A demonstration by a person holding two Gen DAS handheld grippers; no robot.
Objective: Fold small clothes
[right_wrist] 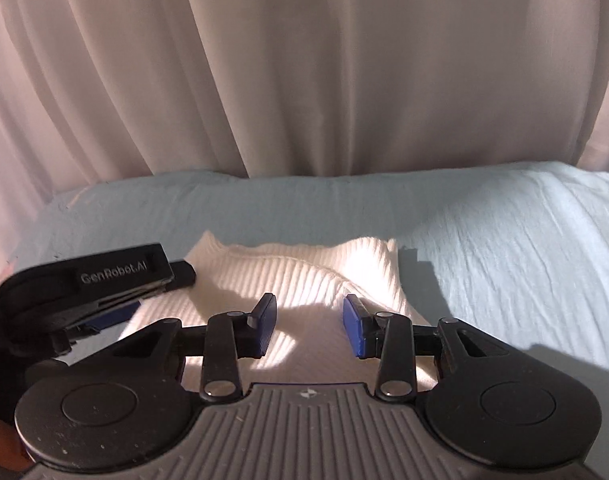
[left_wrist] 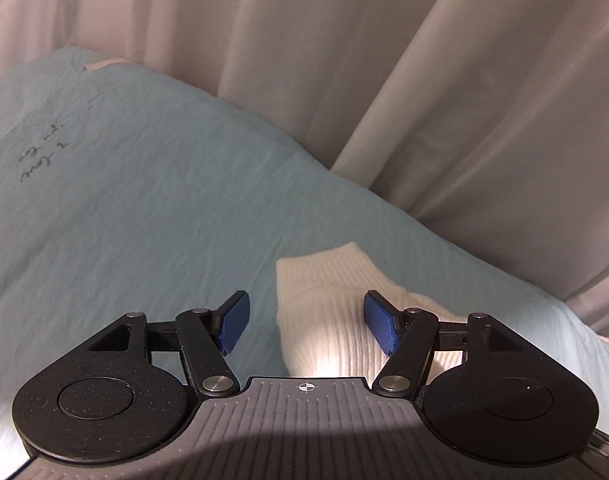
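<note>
My left claw (left_wrist: 304,322) is spread wide, pads clear of the fabric, hanging over the white sock (left_wrist: 324,312) with nothing pinched. My right claw (right_wrist: 309,326) is also parted, narrower gap, pads (right_wrist: 264,326) apart with no cloth pressed between them; sock (right_wrist: 296,276) lies flat below it. In the right wrist view the left claw (right_wrist: 116,312) comes in from the side, its body reading "GenRobot.AI", tip just over the sock's near-left part; can't tell if it touches. Sock is ribbed, white, partly in a bright sun patch, lying on the light blue bed sheet (right_wrist: 504,248) near the bed's far edge. Sheet is wrinkled and carries some dark handwriting-style print (left_wrist: 42,152) well away from the sock. Pale curtain (right_wrist: 304,72) hangs in folds right behind the bed's far edge.
</note>
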